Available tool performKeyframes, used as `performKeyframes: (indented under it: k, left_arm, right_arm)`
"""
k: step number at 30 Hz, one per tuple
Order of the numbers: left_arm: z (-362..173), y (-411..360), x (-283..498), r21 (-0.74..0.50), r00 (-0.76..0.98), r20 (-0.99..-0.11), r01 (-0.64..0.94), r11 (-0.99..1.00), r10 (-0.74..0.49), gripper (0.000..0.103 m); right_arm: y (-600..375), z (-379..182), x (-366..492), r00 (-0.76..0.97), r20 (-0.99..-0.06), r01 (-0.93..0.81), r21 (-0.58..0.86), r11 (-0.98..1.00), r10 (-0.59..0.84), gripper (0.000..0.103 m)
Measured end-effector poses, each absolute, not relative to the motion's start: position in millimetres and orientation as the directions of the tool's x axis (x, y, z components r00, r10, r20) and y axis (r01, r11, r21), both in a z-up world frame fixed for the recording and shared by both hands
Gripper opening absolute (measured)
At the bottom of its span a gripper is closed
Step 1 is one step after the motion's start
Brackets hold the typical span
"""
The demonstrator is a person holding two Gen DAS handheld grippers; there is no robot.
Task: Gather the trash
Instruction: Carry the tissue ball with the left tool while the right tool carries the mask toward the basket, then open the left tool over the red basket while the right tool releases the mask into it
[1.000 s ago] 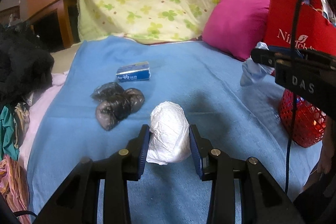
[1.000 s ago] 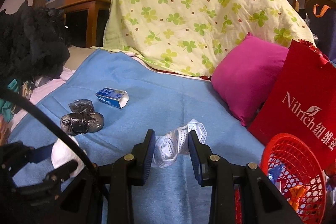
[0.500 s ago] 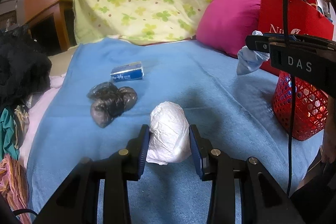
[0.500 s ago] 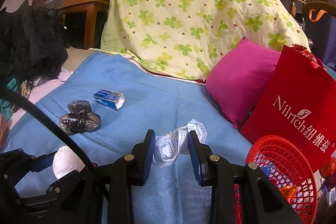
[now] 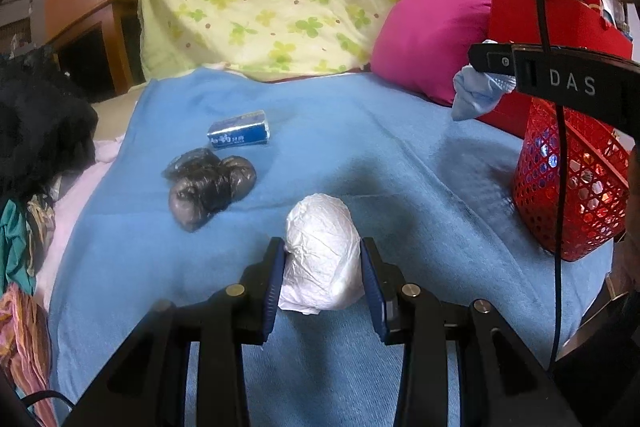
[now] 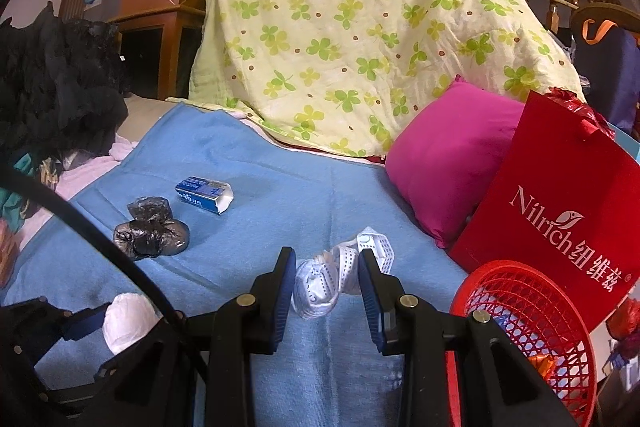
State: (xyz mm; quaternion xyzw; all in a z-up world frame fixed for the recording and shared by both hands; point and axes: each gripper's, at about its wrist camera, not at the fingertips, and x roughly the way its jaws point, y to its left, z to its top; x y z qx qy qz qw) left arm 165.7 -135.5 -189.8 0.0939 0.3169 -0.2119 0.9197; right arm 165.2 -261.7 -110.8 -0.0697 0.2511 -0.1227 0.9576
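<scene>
My left gripper (image 5: 322, 279) is shut on a crumpled white bag (image 5: 322, 259), held above the blue blanket (image 5: 360, 147). My right gripper (image 6: 327, 281) is shut on a crumpled white face mask (image 6: 340, 273); it also shows in the left wrist view (image 5: 476, 95), beside the red mesh basket (image 5: 572, 183). The basket (image 6: 532, 315) sits at the lower right of the right wrist view with some trash inside. A crumpled black bag (image 5: 208, 183) and a small blue box (image 5: 239, 135) lie on the blanket.
A pink pillow (image 6: 448, 155) and a red paper bag (image 6: 560, 203) stand behind the basket. A clover-patterned quilt (image 6: 360, 39) covers the back. Dark clothes (image 5: 36, 123) pile at the left edge of the bed.
Both grippers have shifted right toward the red basket with their loads. The mask now hangs closer to the basket in the left wrist view.
</scene>
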Motion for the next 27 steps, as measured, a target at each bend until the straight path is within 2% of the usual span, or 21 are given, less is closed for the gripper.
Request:
performKeyframes:
  k: [8, 13, 22, 27]
  left_arm:
    - [-179, -130, 143, 0.028, 0.715, -0.622, 0.43, 0.903, -0.321, 0.039]
    - [-158, -127, 134, 0.025, 0.731, -0.603, 0.417, 0.909, -0.319, 0.039]
    - [-111, -145, 108, -0.005, 0.741, -0.534, 0.479, 0.878, -0.407, 0.04]
    - [-93, -168, 100, -0.039, 0.716, -0.514, 0.53, 0.847, -0.472, 0.04]
  right_arm:
    - [-267, -107, 145, 0.86, -0.449, 0.199, -0.145, 0.969, -0.244, 0.035]
    - [-279, -103, 122, 0.893, -0.412, 0.173, -0.063, 0.983, -0.184, 0.035]
    - [-303, -86, 54, 0.98, -0.186, 0.084, 0.042, 0.996, -0.074, 0.035]
    - [-327, -84, 27, 0.987, -0.124, 0.111, 0.082, 0.99, -0.1, 0.035]
